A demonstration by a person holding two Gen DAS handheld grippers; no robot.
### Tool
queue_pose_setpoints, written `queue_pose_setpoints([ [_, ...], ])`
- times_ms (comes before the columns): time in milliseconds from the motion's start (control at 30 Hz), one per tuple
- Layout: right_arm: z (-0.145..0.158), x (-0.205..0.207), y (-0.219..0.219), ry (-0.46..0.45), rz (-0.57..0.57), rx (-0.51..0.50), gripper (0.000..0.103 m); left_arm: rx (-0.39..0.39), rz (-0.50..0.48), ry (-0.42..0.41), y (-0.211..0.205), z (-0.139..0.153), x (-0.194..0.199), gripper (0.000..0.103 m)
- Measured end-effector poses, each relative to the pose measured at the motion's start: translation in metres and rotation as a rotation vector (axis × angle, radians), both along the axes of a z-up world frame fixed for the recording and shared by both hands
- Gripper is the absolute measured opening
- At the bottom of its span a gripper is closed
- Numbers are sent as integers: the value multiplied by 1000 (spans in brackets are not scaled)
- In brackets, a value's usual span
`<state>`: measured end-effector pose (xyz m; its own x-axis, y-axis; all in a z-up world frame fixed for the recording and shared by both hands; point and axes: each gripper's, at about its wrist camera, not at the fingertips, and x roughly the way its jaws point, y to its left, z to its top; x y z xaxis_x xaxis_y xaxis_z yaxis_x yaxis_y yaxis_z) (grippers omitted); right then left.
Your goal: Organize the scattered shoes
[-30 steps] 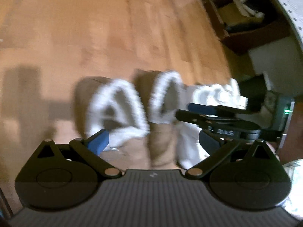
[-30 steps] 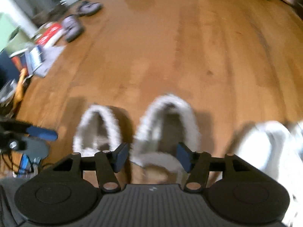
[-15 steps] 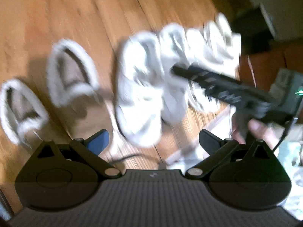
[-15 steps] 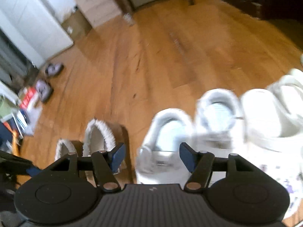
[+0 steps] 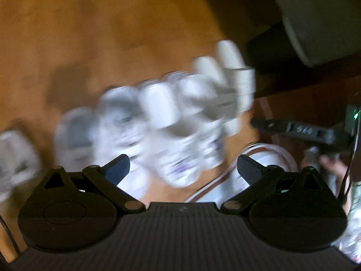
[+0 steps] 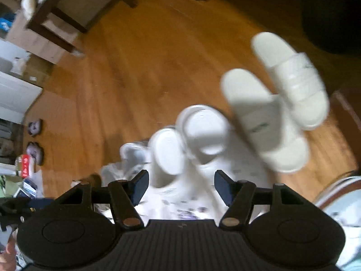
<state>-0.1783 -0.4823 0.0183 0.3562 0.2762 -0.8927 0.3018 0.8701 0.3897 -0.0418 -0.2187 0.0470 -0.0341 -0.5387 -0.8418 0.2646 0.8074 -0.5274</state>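
the right gripper [image 6: 181,188] hangs above a row of pale shoes on the wooden floor [image 6: 144,72], pointing steeply down, its jaws spread and nothing between the pads; they have just been opening a little. directly ahead of the jaws lie two white clogs [image 6: 191,140] side by side, their openings facing up. beyond them and off to the right lie the cream slides [image 6: 277,103], also a pair, long axes running away from the gripper and leaning up-left in the right wrist view. the left gripper [image 5: 182,166] is likewise spread wide and empty, over the same blurred row. the right hand looks the nearer to the slides. two grey shoes [image 6: 35,140] sit well apart at the far left, probably still to be gathered.
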Motion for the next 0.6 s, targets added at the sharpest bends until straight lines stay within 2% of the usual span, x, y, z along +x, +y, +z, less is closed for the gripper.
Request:
queue_pose_setpoints([
  [100,7,5,-12,-24,42,-126,65,-85,-43,-7,-59,-19,8,103],
  [133,9,12,-14,-36,73,-196,62,-76,-70,-17,-71,-24,4,103],
  [167,7,23,-15,-39,104,-263,55,-43,-111,-43,-92,-34,-2,103],
  [233,-1,42,-19,-17,132,-320,48,59,-156,-118,-121,-48,-11,103],
  [300,-14,67,-26,27,159,-377,48,139,-185,-177,-142,-60,-13,103],
  [367,-29,90,-34,81,159,-389,42,157,-203,-193,-155,-68,-11,102],
  [467,-53,122,-48,149,187,-416,42,167,-223,-219,-170,-73,-3,102],
  [600,-75,157,-53,154,213,-444,42,216,-213,-267,-173,-71,10,102],
])
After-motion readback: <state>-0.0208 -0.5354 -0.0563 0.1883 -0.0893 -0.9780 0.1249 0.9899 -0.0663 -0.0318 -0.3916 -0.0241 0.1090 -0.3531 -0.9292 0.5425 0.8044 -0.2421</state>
